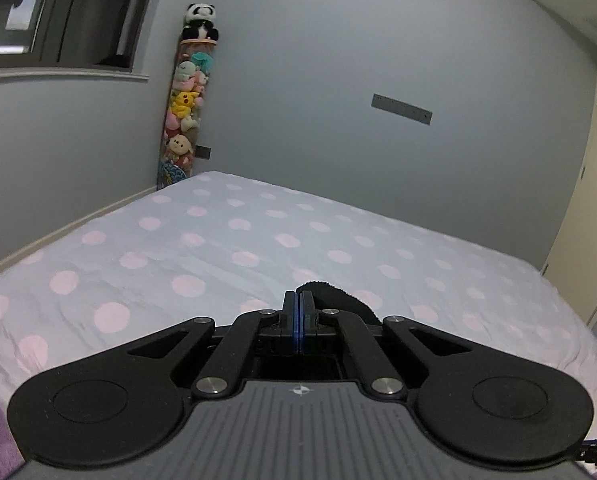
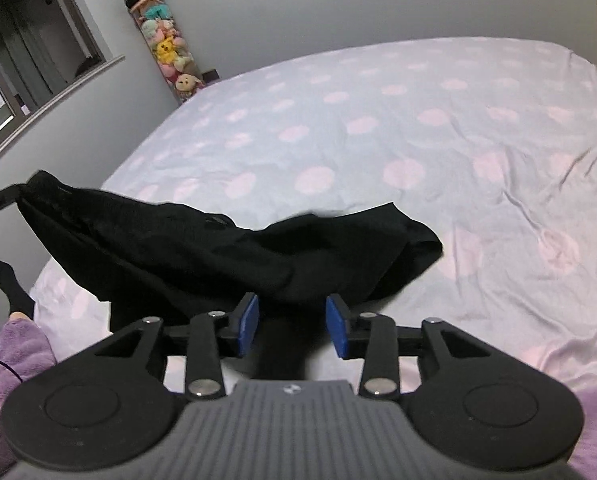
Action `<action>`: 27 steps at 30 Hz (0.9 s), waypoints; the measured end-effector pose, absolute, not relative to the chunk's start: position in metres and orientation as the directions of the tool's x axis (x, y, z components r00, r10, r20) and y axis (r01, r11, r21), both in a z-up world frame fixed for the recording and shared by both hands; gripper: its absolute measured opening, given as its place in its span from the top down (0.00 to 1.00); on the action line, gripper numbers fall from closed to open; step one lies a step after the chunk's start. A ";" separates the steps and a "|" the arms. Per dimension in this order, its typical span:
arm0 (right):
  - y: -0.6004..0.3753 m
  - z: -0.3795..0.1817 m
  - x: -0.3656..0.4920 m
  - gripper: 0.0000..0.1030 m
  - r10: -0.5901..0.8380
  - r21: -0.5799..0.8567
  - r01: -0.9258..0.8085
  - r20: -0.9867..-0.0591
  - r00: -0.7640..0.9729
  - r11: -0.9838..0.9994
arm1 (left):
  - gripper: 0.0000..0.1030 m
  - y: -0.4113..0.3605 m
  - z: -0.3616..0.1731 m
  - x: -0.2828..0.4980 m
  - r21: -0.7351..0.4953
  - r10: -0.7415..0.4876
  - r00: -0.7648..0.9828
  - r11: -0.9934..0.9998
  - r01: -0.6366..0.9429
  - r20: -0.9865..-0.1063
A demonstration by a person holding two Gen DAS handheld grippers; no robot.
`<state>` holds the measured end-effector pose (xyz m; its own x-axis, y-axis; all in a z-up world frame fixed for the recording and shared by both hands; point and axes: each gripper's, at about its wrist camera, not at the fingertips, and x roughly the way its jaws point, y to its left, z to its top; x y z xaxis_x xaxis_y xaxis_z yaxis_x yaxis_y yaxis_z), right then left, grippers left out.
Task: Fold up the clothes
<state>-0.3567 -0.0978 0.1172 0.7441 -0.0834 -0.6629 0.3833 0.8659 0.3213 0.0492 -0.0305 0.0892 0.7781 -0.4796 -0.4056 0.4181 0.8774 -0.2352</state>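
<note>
The black garment hangs lifted over the near left part of the bed, one corner pinched in the left gripper, whose pads are pressed together on the cloth. The right gripper stands parted with nothing clamped, the garment just beyond its blue pads. Dotted sheet lies bare toward the far edge and wall. No legible writing.

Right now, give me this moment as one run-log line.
left hand-held gripper: shut on black cloth garment | right hand-held gripper: open, empty | garment lifted over polka-dot bedsheet
</note>
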 end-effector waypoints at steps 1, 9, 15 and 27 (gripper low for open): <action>-0.094 0.119 -0.356 0.58 -0.085 0.315 0.380 -0.663 0.744 0.870 | 1.00 -0.029 0.087 0.047 -0.242 -0.486 0.775 0.874 0.422 -0.405; -0.087 0.116 -0.333 0.57 -0.103 0.293 0.398 -0.680 0.726 0.870 | 1.00 -0.017 0.049 0.031 -0.290 -0.556 0.682 0.831 0.475 -0.476; -0.098 0.111 -0.286 0.42 -0.129 0.227 0.397 -0.709 0.693 0.889 | 1.00 -0.012 0.017 0.021 -0.300 -0.528 0.644 0.848 0.437 -0.553; -0.136 0.054 -0.123 0.20 -0.090 0.166 0.333 -0.768 0.634 0.928 | 1.00 -0.008 -0.024 0.035 -0.276 -0.420 0.598 0.906 0.320 -0.683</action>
